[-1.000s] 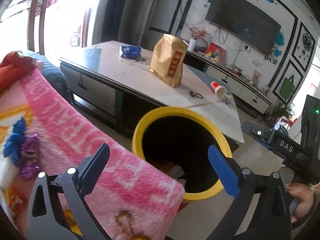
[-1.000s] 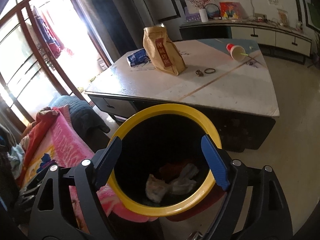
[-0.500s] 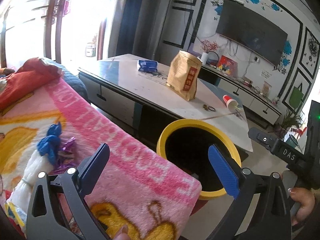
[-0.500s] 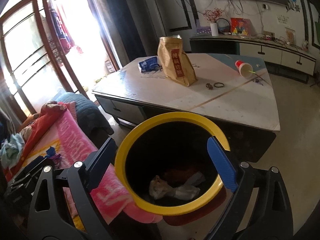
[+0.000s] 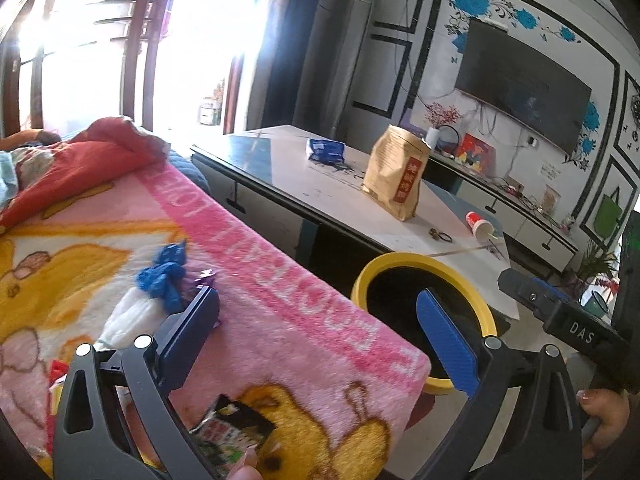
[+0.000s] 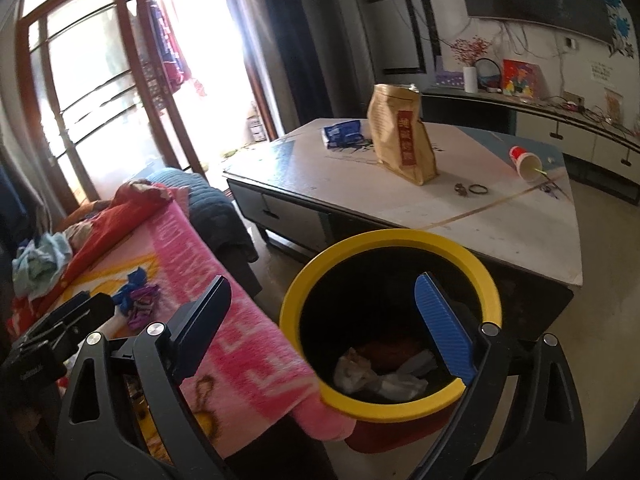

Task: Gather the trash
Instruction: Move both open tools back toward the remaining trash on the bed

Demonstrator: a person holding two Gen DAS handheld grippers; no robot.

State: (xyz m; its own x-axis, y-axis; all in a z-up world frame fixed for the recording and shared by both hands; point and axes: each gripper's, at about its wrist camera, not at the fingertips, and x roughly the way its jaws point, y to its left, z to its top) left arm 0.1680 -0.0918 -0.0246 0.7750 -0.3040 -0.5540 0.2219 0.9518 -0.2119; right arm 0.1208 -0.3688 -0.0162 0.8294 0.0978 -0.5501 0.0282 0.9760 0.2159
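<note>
A black bin with a yellow rim (image 6: 390, 322) stands on the floor beside the pink blanket (image 6: 224, 320); crumpled white paper (image 6: 376, 376) lies inside. It also shows in the left wrist view (image 5: 420, 304). On the blanket lie a blue and white wrapper bundle (image 5: 156, 292), a purple wrapper (image 5: 206, 278) and a dark snack packet (image 5: 232, 436). My left gripper (image 5: 320, 328) is open and empty above the blanket, its left finger close to the wrappers. My right gripper (image 6: 324, 316) is open and empty above the bin's rim.
A low white table (image 6: 500, 224) behind the bin carries a brown paper bag (image 6: 402, 148), a blue packet (image 6: 342, 132), a tipped red and white cup (image 6: 526, 162) and small rings (image 6: 472, 189). A red quilt (image 5: 76, 160) lies further back on the sofa.
My left gripper has swung left from the bin toward the blanket, bringing the wrappers and snack packet into view. My right gripper has pulled back a little from the bin. Both stay open.
</note>
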